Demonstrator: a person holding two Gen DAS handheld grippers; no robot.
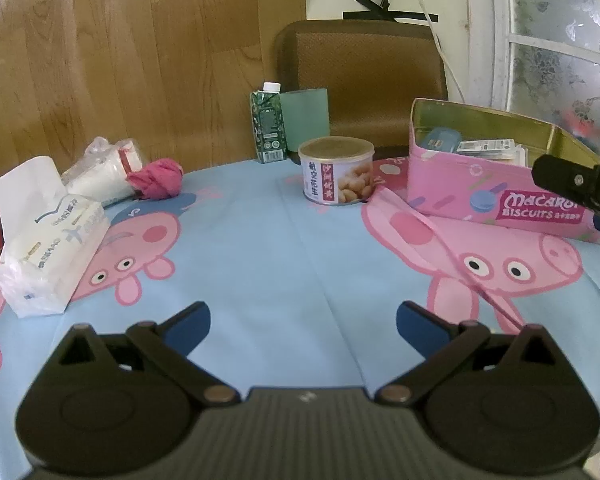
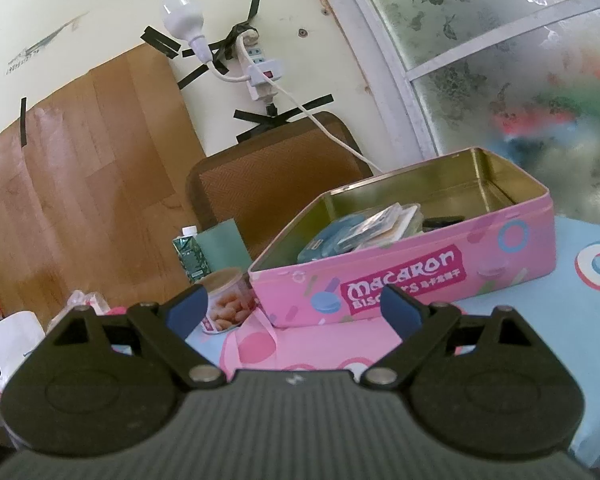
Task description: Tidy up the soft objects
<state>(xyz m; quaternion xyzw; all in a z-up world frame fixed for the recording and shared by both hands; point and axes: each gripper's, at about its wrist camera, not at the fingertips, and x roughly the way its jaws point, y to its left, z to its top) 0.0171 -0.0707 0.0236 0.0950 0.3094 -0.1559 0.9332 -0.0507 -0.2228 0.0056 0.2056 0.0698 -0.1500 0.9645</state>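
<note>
Left wrist view shows your left hand-held gripper (image 1: 303, 322) wide open over the counter (image 1: 260, 240), your right hand-held gripper (image 2: 296, 307) open too, the pink cloth ball (image 1: 158, 179) far left beside the tissue pack (image 1: 52, 236).

The right tongs (image 2: 294, 312) stand wide apart with nothing between their blue tips, above the desk (image 2: 580, 320) and its blue and pink cloth; beyond them sits an open pink biscuit tin (image 2: 404, 276), lidless, with a blue case (image 2: 332, 236) and some flat packets (image 2: 392, 220) inside its left half; just left of the tin stands a peanut can (image 2: 228, 300), partly hidden by the left tip; farther back are a green carton (image 2: 190, 256) with a white cap and a brown chair back (image 2: 276, 176); at the far left lies a white tissue pack (image 2: 14, 336); a power strip (image 2: 260, 72) hangs taped on the wall.
</note>
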